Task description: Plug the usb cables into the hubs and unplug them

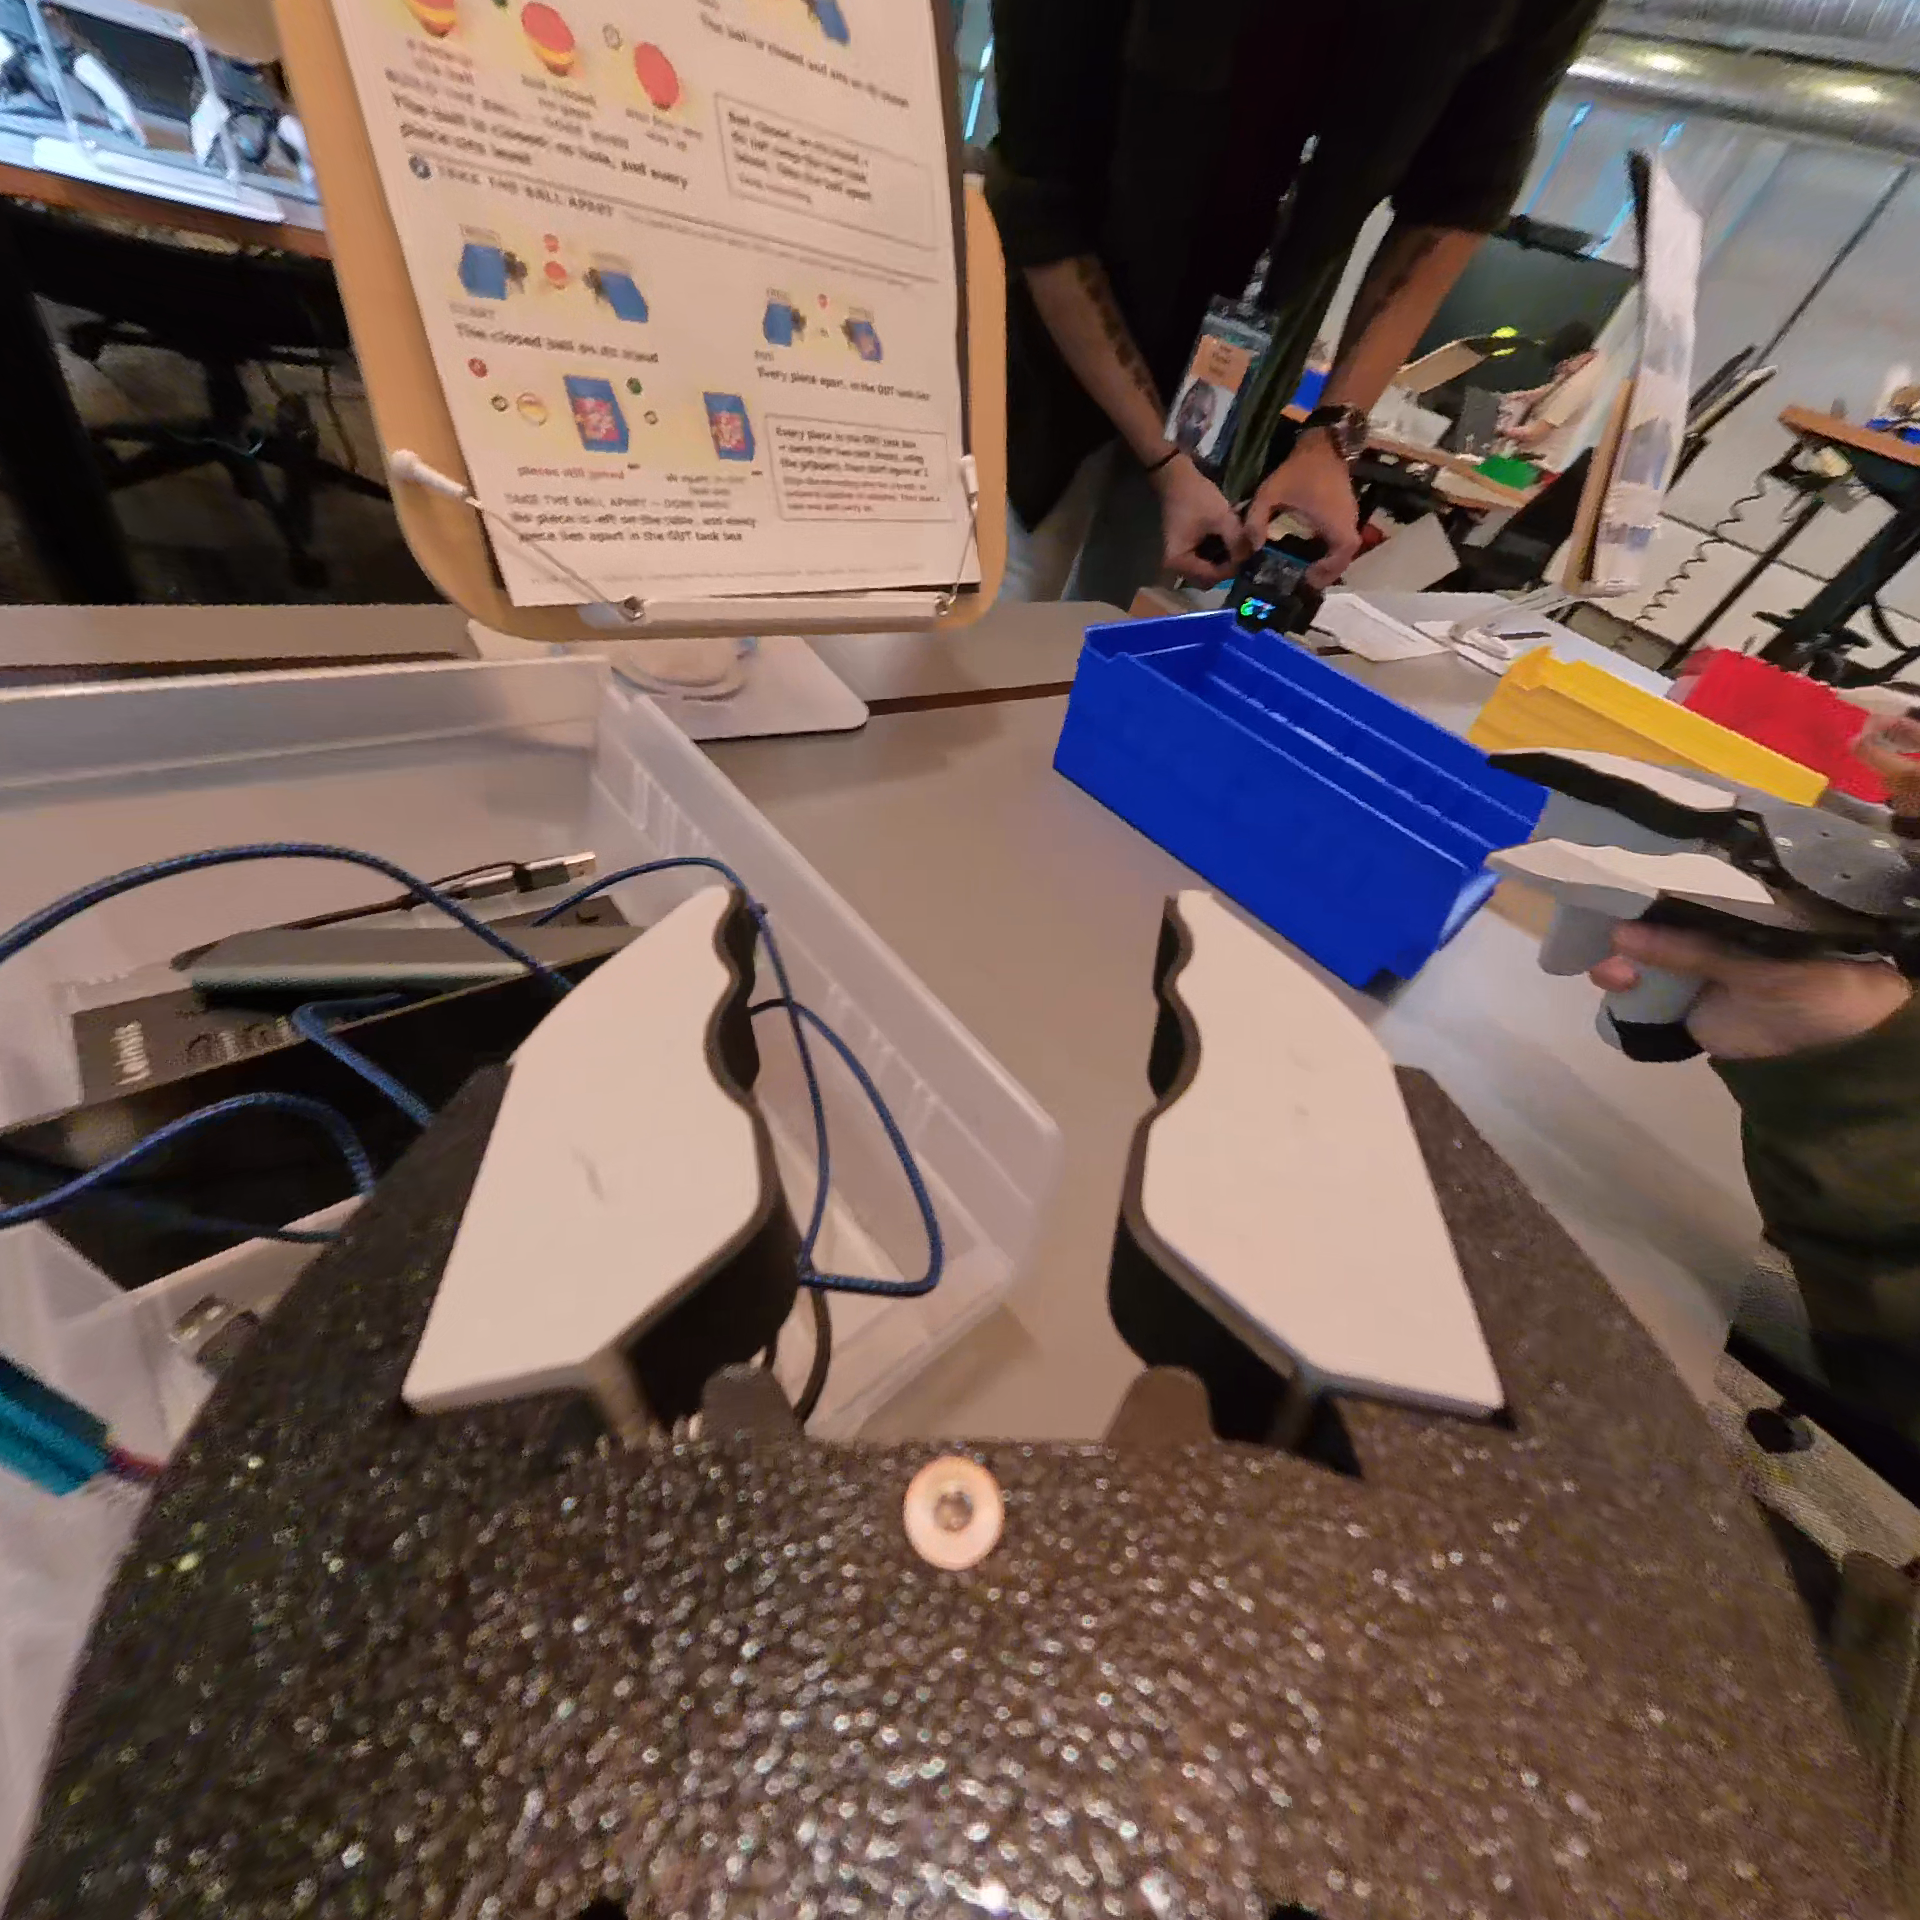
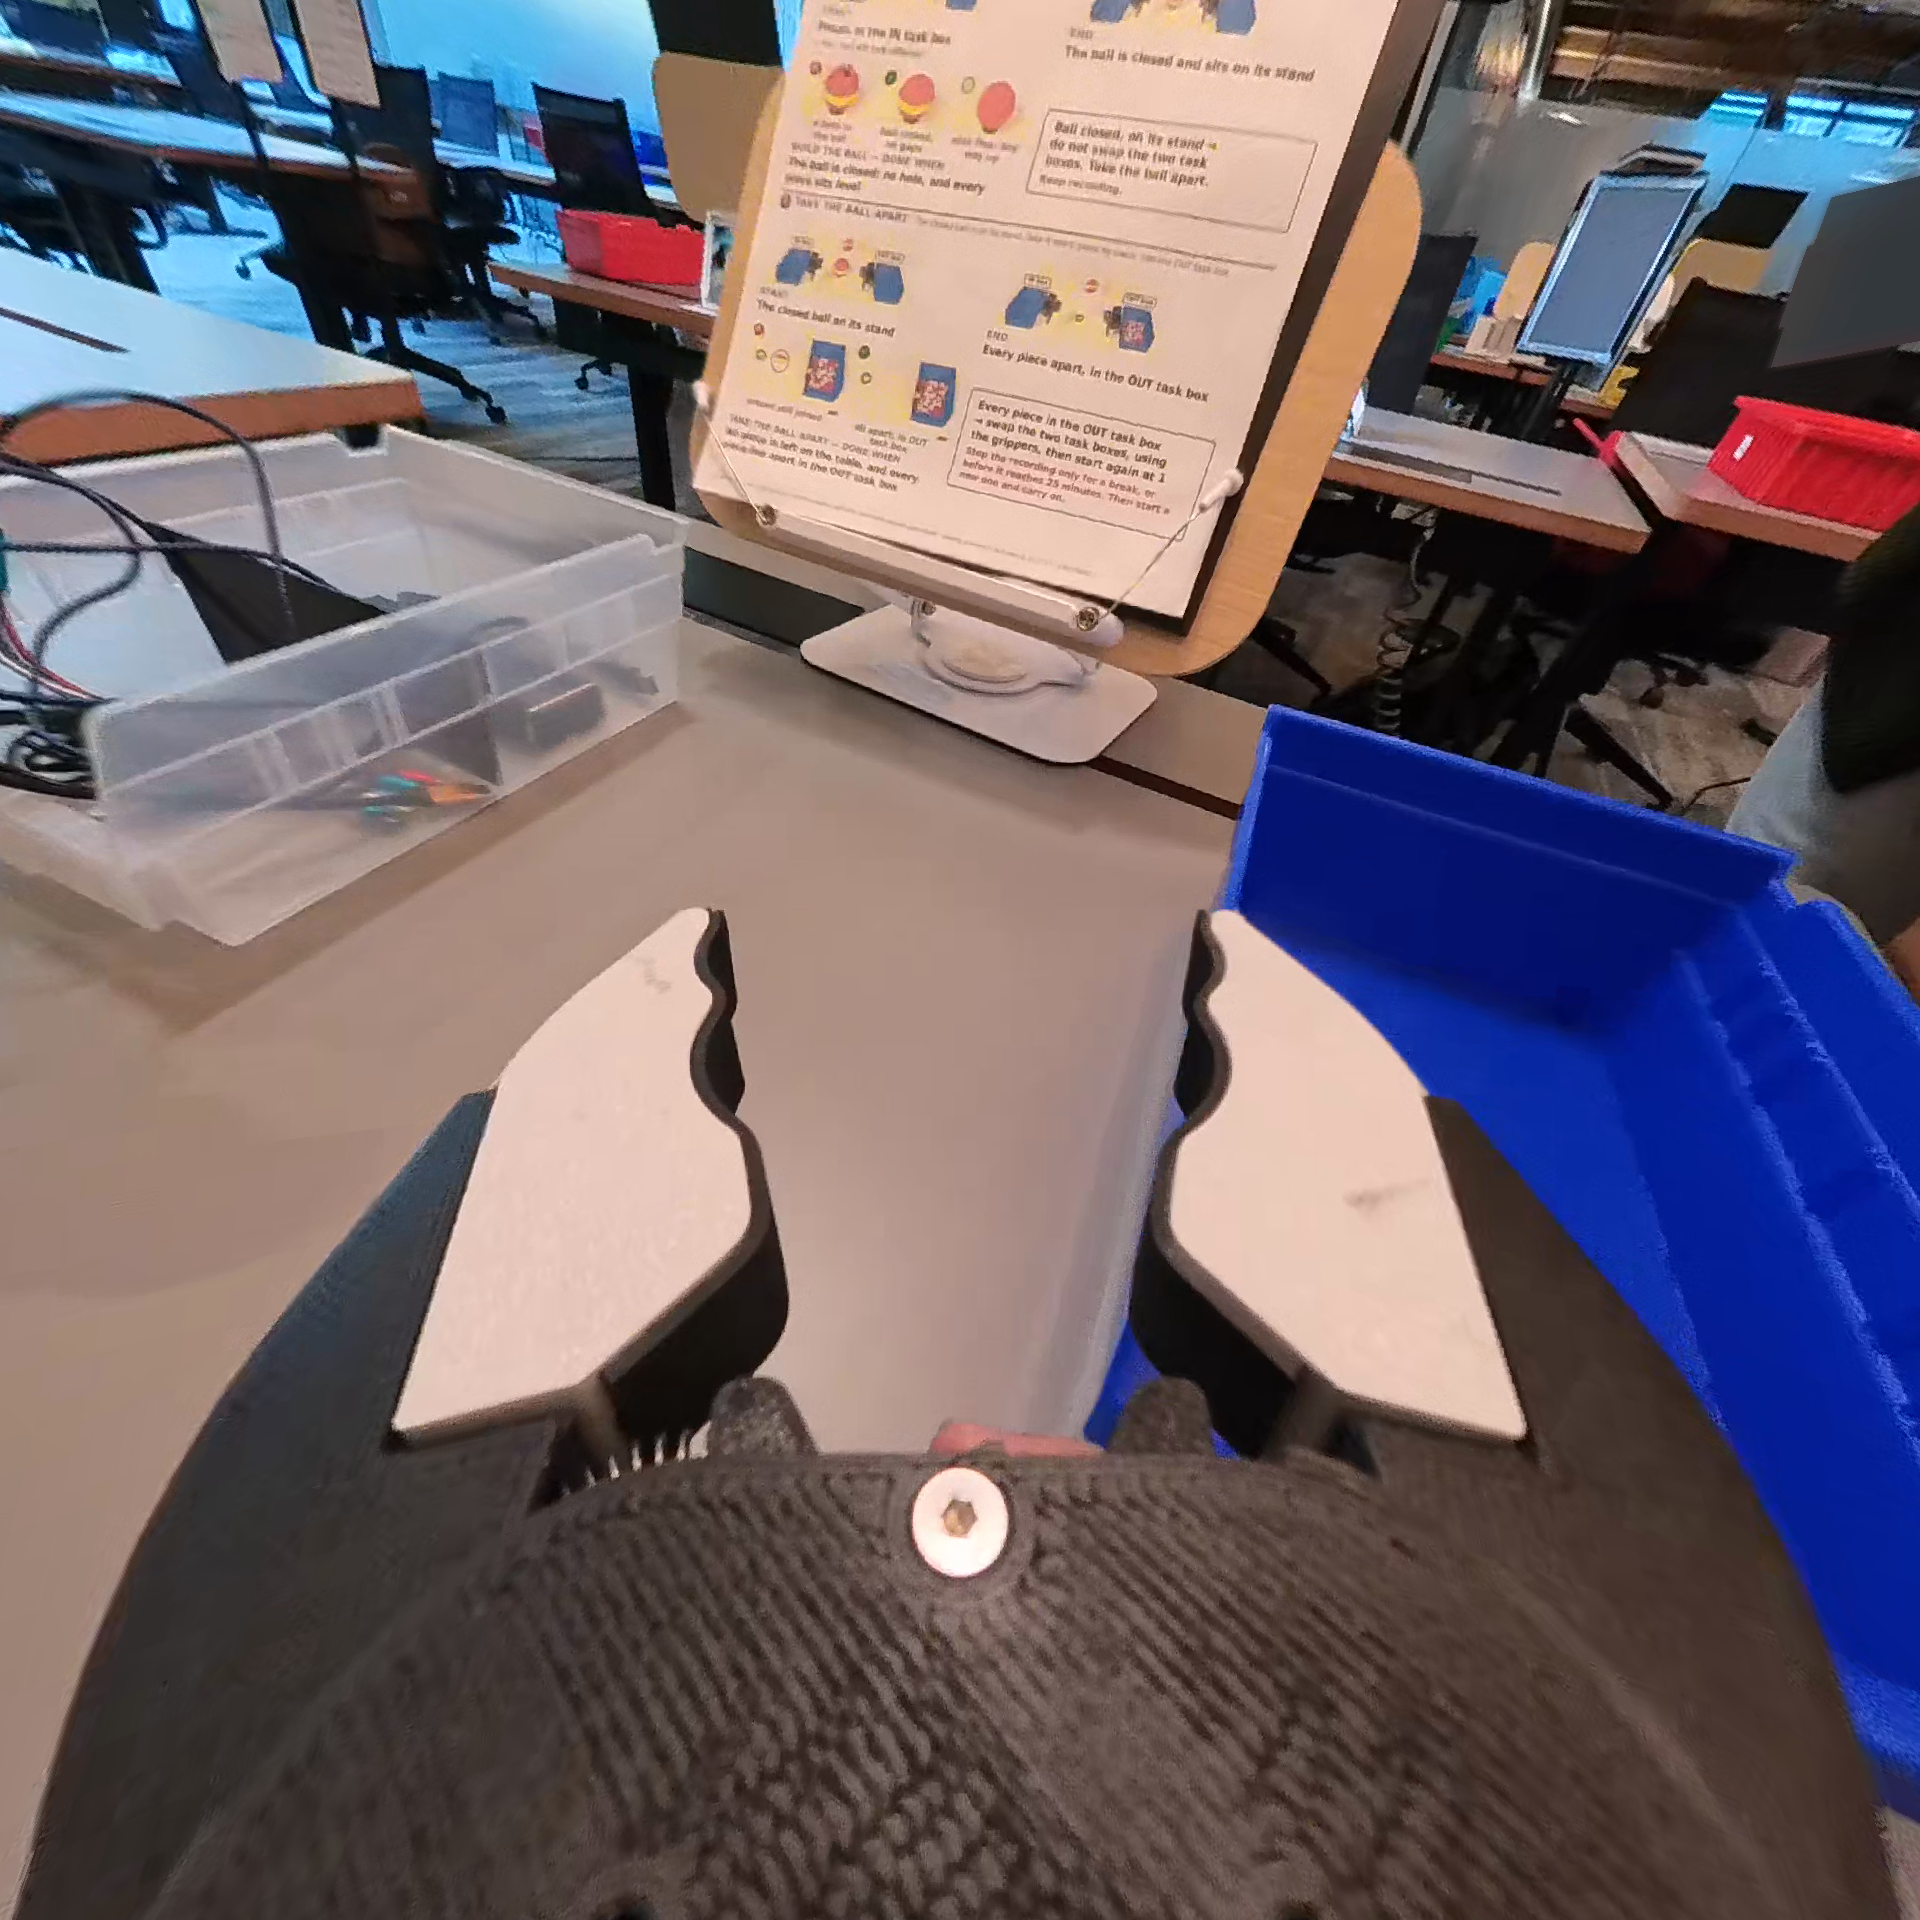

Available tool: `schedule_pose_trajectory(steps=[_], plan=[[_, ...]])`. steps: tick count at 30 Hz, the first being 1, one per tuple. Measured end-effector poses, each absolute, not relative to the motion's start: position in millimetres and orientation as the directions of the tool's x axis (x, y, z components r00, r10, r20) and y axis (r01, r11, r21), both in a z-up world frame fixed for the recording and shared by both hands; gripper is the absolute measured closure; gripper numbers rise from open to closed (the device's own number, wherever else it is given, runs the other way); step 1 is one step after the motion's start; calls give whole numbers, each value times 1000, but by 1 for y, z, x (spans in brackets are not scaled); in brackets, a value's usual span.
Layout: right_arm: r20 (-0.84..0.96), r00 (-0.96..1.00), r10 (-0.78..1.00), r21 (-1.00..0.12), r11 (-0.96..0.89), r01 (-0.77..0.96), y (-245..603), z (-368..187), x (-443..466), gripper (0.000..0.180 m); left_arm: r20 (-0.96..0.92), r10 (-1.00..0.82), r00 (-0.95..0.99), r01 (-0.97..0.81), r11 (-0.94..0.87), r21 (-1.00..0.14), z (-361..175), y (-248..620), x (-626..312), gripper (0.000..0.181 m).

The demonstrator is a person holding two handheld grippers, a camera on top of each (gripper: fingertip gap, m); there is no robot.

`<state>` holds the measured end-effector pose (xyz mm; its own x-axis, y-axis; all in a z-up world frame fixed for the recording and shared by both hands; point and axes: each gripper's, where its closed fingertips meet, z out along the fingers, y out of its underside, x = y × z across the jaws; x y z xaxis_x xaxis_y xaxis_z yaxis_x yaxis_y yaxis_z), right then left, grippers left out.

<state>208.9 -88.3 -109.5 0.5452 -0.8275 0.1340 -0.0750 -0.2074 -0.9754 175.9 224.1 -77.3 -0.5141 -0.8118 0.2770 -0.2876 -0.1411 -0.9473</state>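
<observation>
My left gripper (image 1: 951,935) has its fingers (image 1: 613,1122) spread wide with nothing between them; it hangs over the right-hand edge of the clear plastic bin (image 1: 852,997), one finger above the bin interior and the other above the bare grey desk (image 1: 966,862). Inside the bin lies a slim grey USB hub (image 1: 374,961), resting on a black box (image 1: 208,1049). A blue braided cable (image 1: 831,1091) loops across the bin and passes under my left finger; whether it touches that finger I cannot tell. A metal USB plug (image 1: 556,871) on a dark cable lies just behind the hub, not inserted in any port that I can see. My right gripper (image 2: 956,935) is likewise fully apart and holds nothing; it points across the desk (image 2: 883,883) between the clear bin (image 2: 395,665) on the left and the blue bin (image 2: 1507,883) on the right, with its right finger above the blue bin's near corner. In the left wrist view, the right gripper (image 1: 1496,810) appears at the right edge, held in a hand (image 1: 1756,997), beside the blue bin (image 1: 1278,810). A yellow bin (image 1: 1631,727) and a red bin (image 1: 1787,717) stand behind it. An instruction sheet on a wooden stand (image 2: 1039,312) rises at the far edge of the desk. A person (image 1: 1247,312) stands beyond the blue bin, handling a small dark device (image 1: 1273,582).
</observation>
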Motion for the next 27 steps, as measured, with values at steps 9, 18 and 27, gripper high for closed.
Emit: schedule_pose_trajectory(steps=[9, 18, 27], plan=[[109, 467, -877, -973, -191, -133, -121, -113, 211, 95, 243, -829, -503, -291, -103, -951, -85, 213, 181, 107], [35, 503, -863, -985, -115, -129, -99, -109, 252, 91, 198, -848, -491, -350, -16, -937, -112, 200, 190, 107], [86, 600, -796, -975, -192, -115, -74, -114, 269, 89, 47, -883, -468, -232, 71, -970, -89, 183, 178, 107]])
